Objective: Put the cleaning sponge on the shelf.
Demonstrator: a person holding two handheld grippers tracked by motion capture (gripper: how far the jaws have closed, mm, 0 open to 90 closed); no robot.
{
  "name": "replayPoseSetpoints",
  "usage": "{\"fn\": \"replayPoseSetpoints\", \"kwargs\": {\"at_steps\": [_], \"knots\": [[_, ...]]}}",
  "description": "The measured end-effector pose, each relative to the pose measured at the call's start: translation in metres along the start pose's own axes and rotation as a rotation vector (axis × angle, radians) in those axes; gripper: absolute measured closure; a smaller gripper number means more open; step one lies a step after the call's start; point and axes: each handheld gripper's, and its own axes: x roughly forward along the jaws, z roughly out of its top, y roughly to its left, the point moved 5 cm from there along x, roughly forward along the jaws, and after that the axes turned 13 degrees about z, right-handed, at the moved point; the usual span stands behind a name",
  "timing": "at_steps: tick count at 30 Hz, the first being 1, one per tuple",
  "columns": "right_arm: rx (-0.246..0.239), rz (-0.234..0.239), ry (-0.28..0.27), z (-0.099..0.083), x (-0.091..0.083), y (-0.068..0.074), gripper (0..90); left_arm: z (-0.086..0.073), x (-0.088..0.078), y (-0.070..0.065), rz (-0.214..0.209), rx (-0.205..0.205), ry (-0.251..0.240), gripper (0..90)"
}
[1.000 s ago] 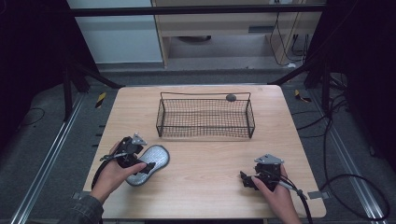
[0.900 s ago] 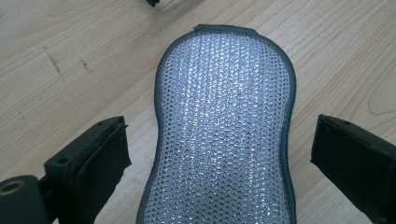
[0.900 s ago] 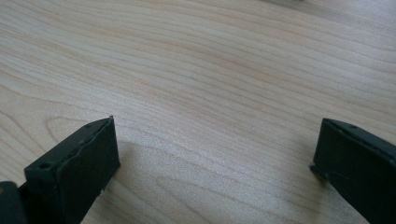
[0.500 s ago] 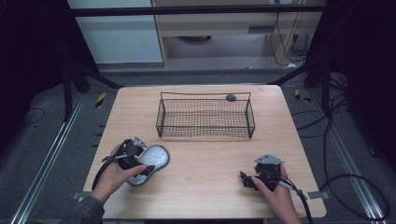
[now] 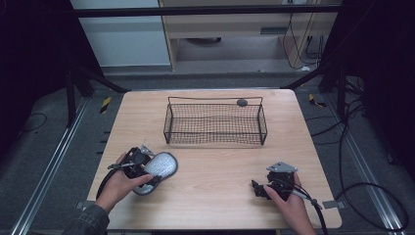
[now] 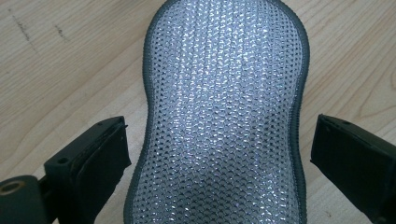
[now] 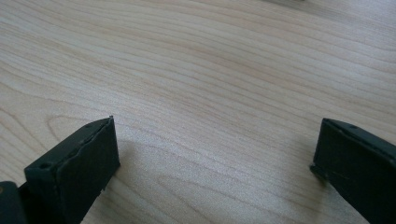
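A silver mesh sponge (image 6: 224,116) lies flat on the wooden bench (image 5: 220,171), near its front left corner. The left claw (image 6: 219,154) straddles the sponge, its jaws spread wide on either side and not gripping it. The right claw (image 7: 215,158) rests spread apart over bare wood at the front right. A wire basket (image 5: 215,125) stands farther back, well apart from both.
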Motion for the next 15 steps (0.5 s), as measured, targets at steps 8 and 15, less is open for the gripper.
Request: {"fn": "replayPoseSetpoints", "kwargs": {"at_steps": [8,15], "knots": [[0.000,0.001,0.000,0.0000,0.0000,0.0002,0.4,0.0004,0.0028,-0.0012,-0.007,0.007,0.006,3.5],[-0.001,0.001,0.000,-0.0001,0.0000,0.0002,0.4,0.0012,0.0090,-0.0003,-0.017,0.011,0.025,3.6]]}}
